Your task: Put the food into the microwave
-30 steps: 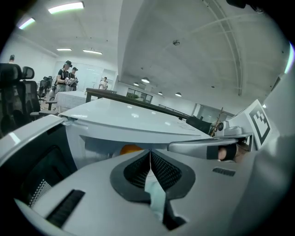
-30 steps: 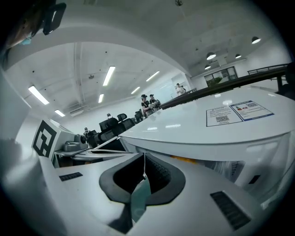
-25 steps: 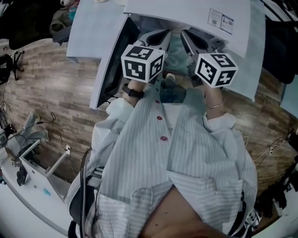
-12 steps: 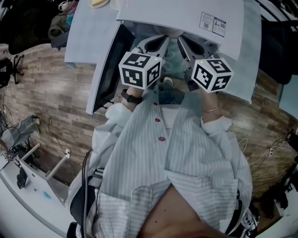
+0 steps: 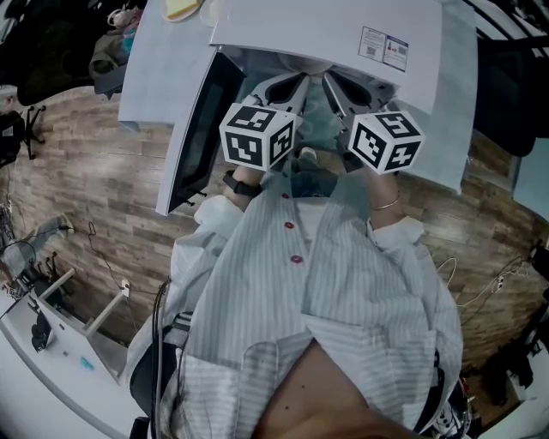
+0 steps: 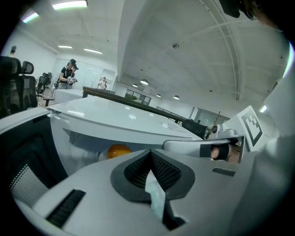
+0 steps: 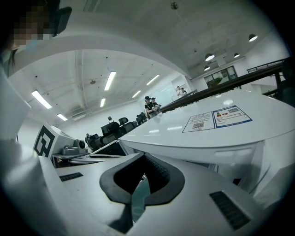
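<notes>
We see a wooden floor (image 5: 94,180) and a white counter (image 5: 34,360) in the lower left. Far behind, a person (image 6: 68,73) stands near black chairs (image 6: 14,85), under ceiling lights (image 6: 69,5).

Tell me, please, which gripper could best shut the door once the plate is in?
Left, probably: the left gripper is beside the open door, the right gripper farther off. Both now pinch the plate.

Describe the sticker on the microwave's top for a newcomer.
Find the white microwave, the big box at the top of the head view, door swung open leftward. On its top, near the right end, sits the sticker: two side-by-side panels, one with a QR code, one blue-edged. Nothing else is printed on that white top.
</notes>
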`<state>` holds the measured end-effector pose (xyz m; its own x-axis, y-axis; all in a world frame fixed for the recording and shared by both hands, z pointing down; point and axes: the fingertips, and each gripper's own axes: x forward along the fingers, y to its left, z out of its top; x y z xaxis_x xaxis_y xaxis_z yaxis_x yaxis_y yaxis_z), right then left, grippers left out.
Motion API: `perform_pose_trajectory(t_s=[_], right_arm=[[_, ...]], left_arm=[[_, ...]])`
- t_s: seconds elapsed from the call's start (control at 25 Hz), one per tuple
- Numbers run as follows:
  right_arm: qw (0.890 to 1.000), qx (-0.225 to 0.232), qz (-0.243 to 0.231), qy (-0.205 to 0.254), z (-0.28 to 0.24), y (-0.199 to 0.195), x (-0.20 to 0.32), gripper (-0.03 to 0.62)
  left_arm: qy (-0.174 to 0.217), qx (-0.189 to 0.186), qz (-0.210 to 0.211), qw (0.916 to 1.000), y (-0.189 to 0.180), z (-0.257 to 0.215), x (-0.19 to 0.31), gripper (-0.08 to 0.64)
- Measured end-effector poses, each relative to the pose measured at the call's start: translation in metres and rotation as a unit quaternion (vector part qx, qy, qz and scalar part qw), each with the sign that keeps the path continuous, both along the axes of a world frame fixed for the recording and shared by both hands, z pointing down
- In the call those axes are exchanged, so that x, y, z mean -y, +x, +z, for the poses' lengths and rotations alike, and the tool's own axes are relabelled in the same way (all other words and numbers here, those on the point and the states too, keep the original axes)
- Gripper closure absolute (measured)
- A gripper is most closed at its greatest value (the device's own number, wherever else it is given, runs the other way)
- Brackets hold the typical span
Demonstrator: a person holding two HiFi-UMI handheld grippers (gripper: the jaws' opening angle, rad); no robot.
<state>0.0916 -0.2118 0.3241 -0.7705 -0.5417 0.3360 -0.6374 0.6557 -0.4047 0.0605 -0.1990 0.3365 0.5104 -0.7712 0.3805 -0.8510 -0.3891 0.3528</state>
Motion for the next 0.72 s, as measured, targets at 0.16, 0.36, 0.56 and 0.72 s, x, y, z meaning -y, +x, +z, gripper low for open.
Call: perform_pose_trajectory(t_s=[0.16,0.36,0.56,0.72], right_arm=[[1.0,-0.002,-0.003,0.001,0.0004,-0.0019,-0.0011,0.56],[1.0,-0.004,-0.003,-0.002,0.0021,-0.0023,-0.0022,0.56],[1.0,-0.008,-0.003,-0.002,0.0026,-0.0051,-0.0039,0.56],[1.0,-0.01,0.001,-0.005,0.0051,-0.0051,-0.006,0.56]], left_arm=[[0.0,-0.001,0.0,1.0,-0.0001,-0.0004,0.0002,0.551],[-0.001,-0.002,0.003,1.0,0.0002,0.0004,-0.0006,0.551],[-0.002,-0.005,0.006,1.0,-0.001,0.0013,-0.0003,0.551],[-0.005,-0.007,0.007,0.9999,-0.0027,0.0043,-0.002,0.551]])
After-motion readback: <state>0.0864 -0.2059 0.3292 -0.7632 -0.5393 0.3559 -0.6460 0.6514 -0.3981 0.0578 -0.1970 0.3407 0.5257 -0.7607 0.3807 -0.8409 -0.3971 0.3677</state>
